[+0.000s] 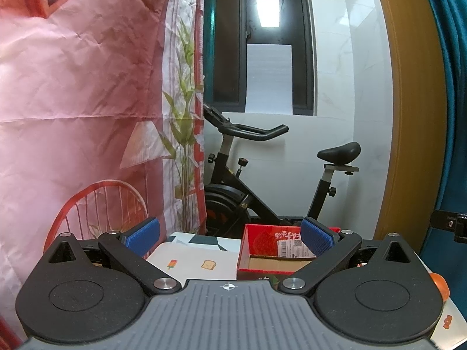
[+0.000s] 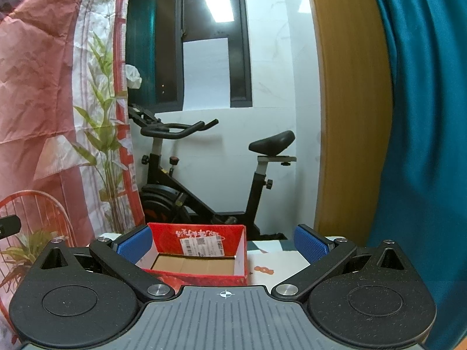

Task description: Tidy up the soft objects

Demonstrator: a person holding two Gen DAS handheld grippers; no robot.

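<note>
A red cardboard box [image 1: 274,248] with a white shipping label stands open on the table, its brown floor bare. In the right wrist view the same red box [image 2: 198,250] sits just ahead, between the blue pads. My left gripper [image 1: 230,237] is open, with nothing between its fingers; the box lies toward its right pad [image 1: 316,239]. My right gripper [image 2: 223,243] is open too and holds nothing. No soft object shows in either view. An orange round thing [image 1: 440,285] peeks out at the right edge of the left wrist view.
The table wears a white cloth [image 1: 198,258] printed with small food pictures. A pink printed backdrop [image 1: 87,102] hangs at the left. Beyond the table stand an exercise bike [image 2: 204,180], a white wall and a dark window. A wooden post [image 2: 350,102] and teal curtain [image 2: 423,145] fill the right.
</note>
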